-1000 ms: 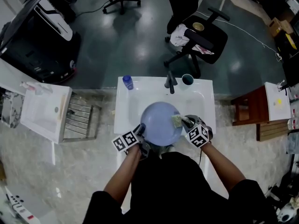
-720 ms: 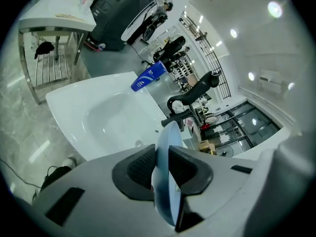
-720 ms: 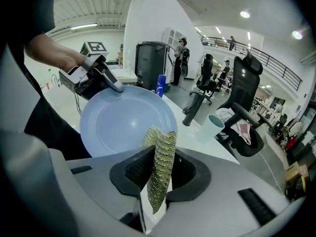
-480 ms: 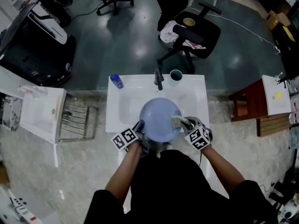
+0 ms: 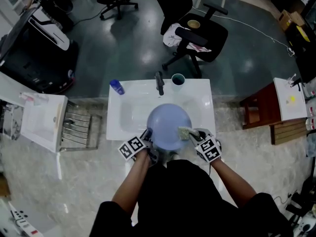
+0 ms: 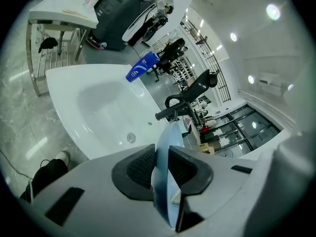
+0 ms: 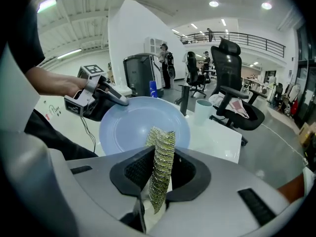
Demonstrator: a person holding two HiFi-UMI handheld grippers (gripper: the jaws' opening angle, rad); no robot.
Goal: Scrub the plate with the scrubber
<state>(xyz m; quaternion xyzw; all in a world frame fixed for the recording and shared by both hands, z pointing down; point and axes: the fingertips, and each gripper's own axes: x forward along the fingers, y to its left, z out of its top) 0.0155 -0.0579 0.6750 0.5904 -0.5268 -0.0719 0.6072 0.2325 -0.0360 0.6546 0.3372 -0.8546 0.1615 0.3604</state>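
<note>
**A:** Room check over the white washbasin [image 5: 123,113]: the bowl lies open to the left of the blue plate [image 5: 168,122], bare down to the drain. It's tighter along the far rim. The dark faucet [image 5: 159,83] and the teal cup [image 5: 177,79] stand just beyond the plate's far edge, and a blue bottle [image 5: 116,87] sits at the far left corner.

**B:** And the sides?

**A:** A metal rack [image 5: 81,127] stands beside the basin's left edge, and there's pale floor on the right. The person's body closes off the near edge.

**B:** Who has the plate?

**A:** The left gripper [image 6: 161,163] does. Its jaws are clamped on the plate's near-left rim, and the plate shows edge-on between the pads, held over the bowl.

**B:** The scrubber?

**A:** The scrubber [image 7: 163,147] is pinched upright in the right gripper [image 7: 161,177]. It lies over the right part of the plate's face, across from the left gripper.
</note>
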